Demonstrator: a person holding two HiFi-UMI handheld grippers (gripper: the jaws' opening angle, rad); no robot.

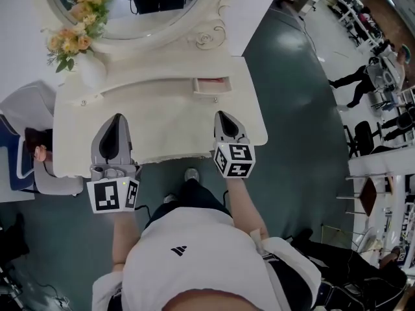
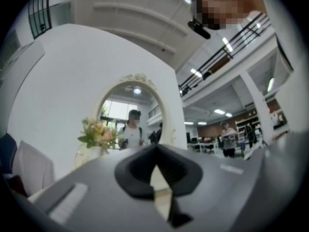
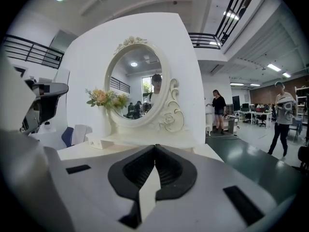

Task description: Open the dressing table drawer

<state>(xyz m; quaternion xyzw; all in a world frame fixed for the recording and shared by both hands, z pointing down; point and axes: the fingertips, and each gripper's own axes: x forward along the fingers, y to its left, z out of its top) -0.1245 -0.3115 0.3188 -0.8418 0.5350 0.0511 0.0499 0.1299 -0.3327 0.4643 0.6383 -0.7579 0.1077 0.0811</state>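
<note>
We hold both grippers over the front of the white surface (image 1: 162, 125). The left gripper (image 1: 118, 117) is at the lower left and the right gripper (image 1: 220, 114) just right of centre. Each has its jaws pressed together with nothing between them. The small drawer (image 1: 211, 85) lies just above the right gripper in the head view, apart from it. It stands out from the raised shelf, showing a pinkish inside. An oval mirror (image 1: 123, 5) and a vase of flowers (image 1: 72, 39) fill the upper left. Dark green floor (image 1: 305, 109) spreads to the right.
</note>
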